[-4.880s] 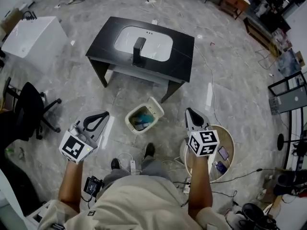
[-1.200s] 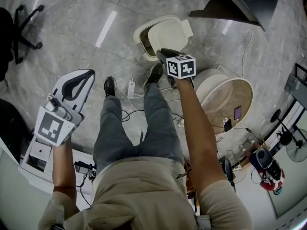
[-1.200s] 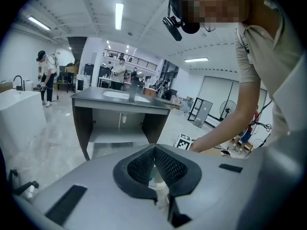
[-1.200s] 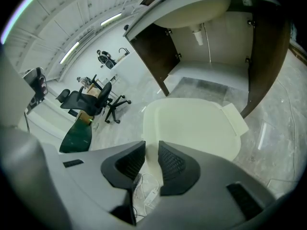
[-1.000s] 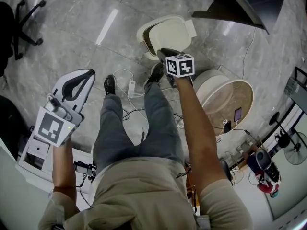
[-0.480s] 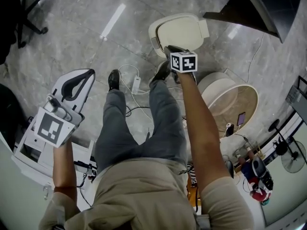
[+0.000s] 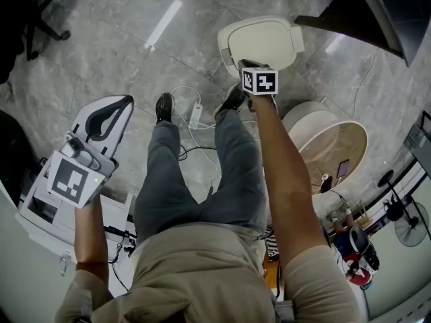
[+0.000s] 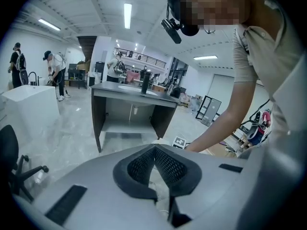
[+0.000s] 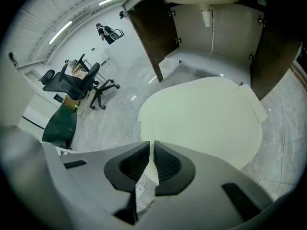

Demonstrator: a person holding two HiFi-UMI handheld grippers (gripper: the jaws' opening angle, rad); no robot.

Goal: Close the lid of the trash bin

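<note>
The cream trash bin (image 7: pixel 225 42) stands on the floor in front of my feet. Its cream lid (image 7: pixel 262 40) lies down flat over it, and in the right gripper view the lid (image 9: pixel 206 119) fills the middle. My right gripper (image 7: pixel 248 64) points steeply down at the lid's near edge; whether it touches I cannot tell. Its jaws (image 9: pixel 149 143) have just been closing and stand a thin slit apart, nothing between them. My left gripper (image 7: pixel 124 99) hangs far off to the left, shut and empty (image 8: pixel 155 147).
A dark sink cabinet (image 7: pixel 367 12) stands just behind the bin. A round cream tub (image 7: pixel 316 123) sits to its right. A power strip and cables (image 7: pixel 196 116) lie by my shoes. An office chair (image 7: pixel 20 5) is far left, a white box (image 7: pixel 40 210) under my left hand.
The lid, tilted up with the dark inside showing a second ago, now lies flat on the bin. My right gripper has come down with it. The left gripper looks the same.
</note>
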